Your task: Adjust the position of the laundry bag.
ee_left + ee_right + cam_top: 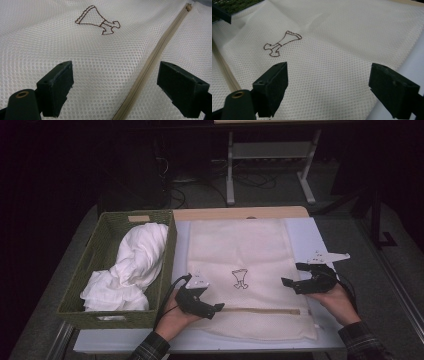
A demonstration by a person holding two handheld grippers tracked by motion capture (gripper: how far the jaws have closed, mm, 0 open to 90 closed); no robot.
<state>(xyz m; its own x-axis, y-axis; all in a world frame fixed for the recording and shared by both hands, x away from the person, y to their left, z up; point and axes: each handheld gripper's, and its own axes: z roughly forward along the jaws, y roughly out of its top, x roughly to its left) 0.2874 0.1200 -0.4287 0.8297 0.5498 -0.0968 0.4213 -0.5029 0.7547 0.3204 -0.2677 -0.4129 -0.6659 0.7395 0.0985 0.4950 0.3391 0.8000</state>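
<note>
Tongs on both sides, left tongs [207, 309] and right tongs [295, 276], hang spread above the mesh laundry bag [240, 265] lying flat mid-counter, so the left pair should settle squarely over the zipper [147, 67] near the front edge before pinching.

The mesh bag [240, 270] lies on the table [310, 240], right of the basket [100, 255] (cloth [135, 260] inside).
</note>
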